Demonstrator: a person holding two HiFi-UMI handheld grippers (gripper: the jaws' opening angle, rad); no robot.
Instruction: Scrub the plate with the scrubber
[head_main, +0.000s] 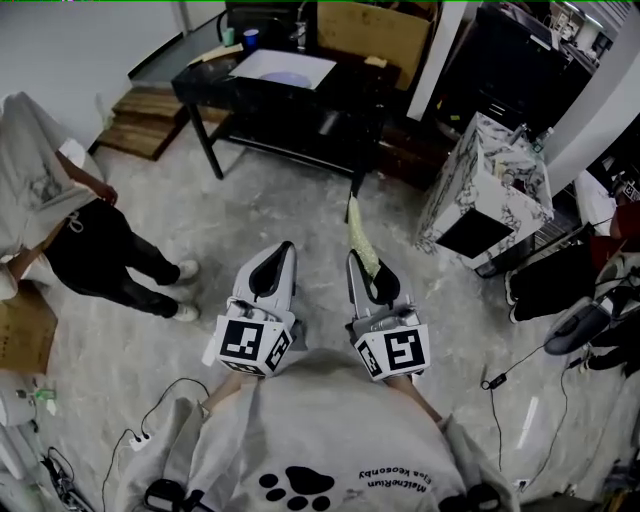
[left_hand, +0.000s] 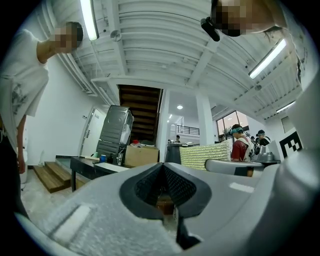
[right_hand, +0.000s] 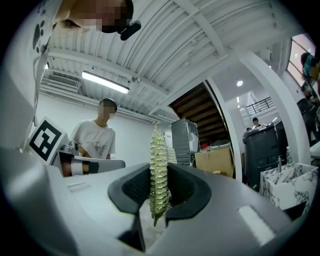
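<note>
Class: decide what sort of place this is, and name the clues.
Probably an open workshop or studio space: a black work table, a cardboard box, loose cables on the bare concrete floor.

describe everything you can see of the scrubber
The scrubber is a thin, pale yellow-green pad with a ridged, knobbly surface, looking like soft mesh or plastic. It stands on edge, clamped at its near end between the jaws of the right tool, and sticks out forward past them. Nothing else touches it.
</note>
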